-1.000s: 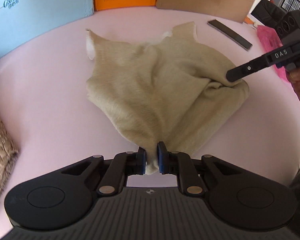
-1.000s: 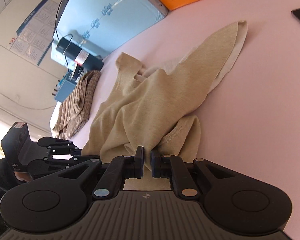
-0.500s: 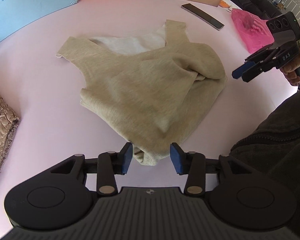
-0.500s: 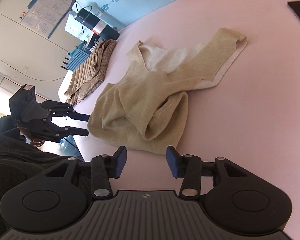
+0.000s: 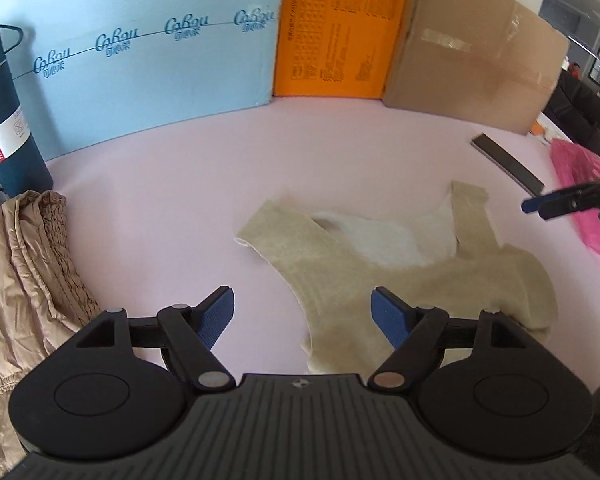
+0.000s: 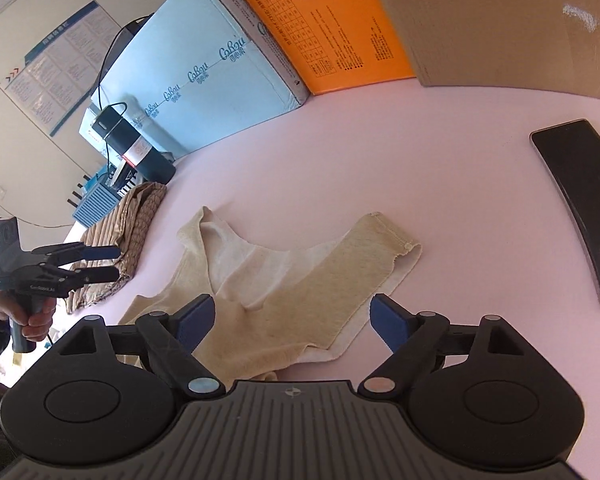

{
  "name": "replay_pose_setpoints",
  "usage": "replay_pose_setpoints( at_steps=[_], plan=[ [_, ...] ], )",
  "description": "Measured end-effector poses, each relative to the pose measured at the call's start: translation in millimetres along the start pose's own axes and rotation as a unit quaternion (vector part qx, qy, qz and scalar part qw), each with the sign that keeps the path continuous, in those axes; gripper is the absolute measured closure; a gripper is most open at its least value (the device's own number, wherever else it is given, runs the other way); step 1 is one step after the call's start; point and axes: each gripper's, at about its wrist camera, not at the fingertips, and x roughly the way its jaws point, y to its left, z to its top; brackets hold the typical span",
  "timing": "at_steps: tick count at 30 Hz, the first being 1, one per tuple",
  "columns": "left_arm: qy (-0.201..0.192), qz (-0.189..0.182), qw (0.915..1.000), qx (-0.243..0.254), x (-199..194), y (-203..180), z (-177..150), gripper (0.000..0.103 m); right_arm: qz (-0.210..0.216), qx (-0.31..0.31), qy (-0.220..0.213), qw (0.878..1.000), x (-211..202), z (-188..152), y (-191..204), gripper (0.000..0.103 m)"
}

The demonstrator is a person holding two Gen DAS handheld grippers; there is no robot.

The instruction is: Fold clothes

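Broadly, a pink tabletop (image 5: 172, 200) is seen, bounded along its far edge by a light blue box (image 5: 140, 52), an orange box (image 5: 340, 28) and a brown cardboard box (image 5: 472, 56). A beige sleeveless top (image 5: 380, 280) is spread, rumpled, near the middle of the tabletop, its pale inner side exposed at the neckline. A tan quilted garment (image 5: 24, 280) is heaped at the left edge, beside a dark teal flask (image 5: 4, 120). A black phone (image 6: 576, 208) is laid toward the right edge. The left hand-held gripper (image 5: 302, 320) is held over the near part of the top, its fingers spread wide with nothing between them. The right hand-held gripper (image 6: 292, 320) is likewise spread wide and empty above the top.
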Motion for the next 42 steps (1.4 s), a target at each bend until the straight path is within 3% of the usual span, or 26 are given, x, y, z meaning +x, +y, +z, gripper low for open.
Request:
replay_pose_setpoints(
  at_steps=[4,10,15,18,21,32,35,38,42],
  plan=[
    [-0.002,-0.004,0.9961,-0.088,41.9,15.3,14.0,0.024,0.001,0.019,0.000,1.000,16.3,-2.8,1.2,0.019],
    [0.020,-0.020,0.9814,-0.190,81.3,24.7,24.2,0.024,0.001,0.029,-0.002,1.000,17.8,-9.9,1.8,0.018],
    [-0.037,-0.100,0.9731,-0.204,78.7,18.4,39.6,0.021,-0.004,0.034,-0.013,0.999,16.6,-15.6,-0.6,0.018],
    [-0.016,-0.118,0.9749,-0.188,91.3,10.7,49.9,0.021,-0.006,0.038,-0.026,0.999,16.6,-13.7,-2.1,0.018],
    [0.021,-0.108,0.9805,-0.163,102.3,6.1,47.5,0.021,-0.015,0.023,-0.031,0.999,15.4,-8.9,-0.9,0.015],
    [0.030,-0.080,0.9861,-0.142,73.6,18.1,30.5,0.021,-0.049,-0.020,-0.042,0.998,22.7,13.0,-15.7,0.012],
    [0.017,-0.056,0.9871,-0.149,58.7,25.3,23.1,0.021,-0.058,-0.032,-0.045,0.997,24.6,18.9,-19.8,0.012],
    [-0.010,-0.023,0.9827,-0.183,50.2,39.4,23.6,0.021,-0.067,-0.043,-0.048,0.996,26.9,24.6,-23.7,0.012],
    [-0.030,0.015,0.9799,-0.196,58.1,47.7,33.0,0.021,-0.069,-0.047,-0.040,0.996,34.5,25.8,-25.0,0.012]
  ],
)
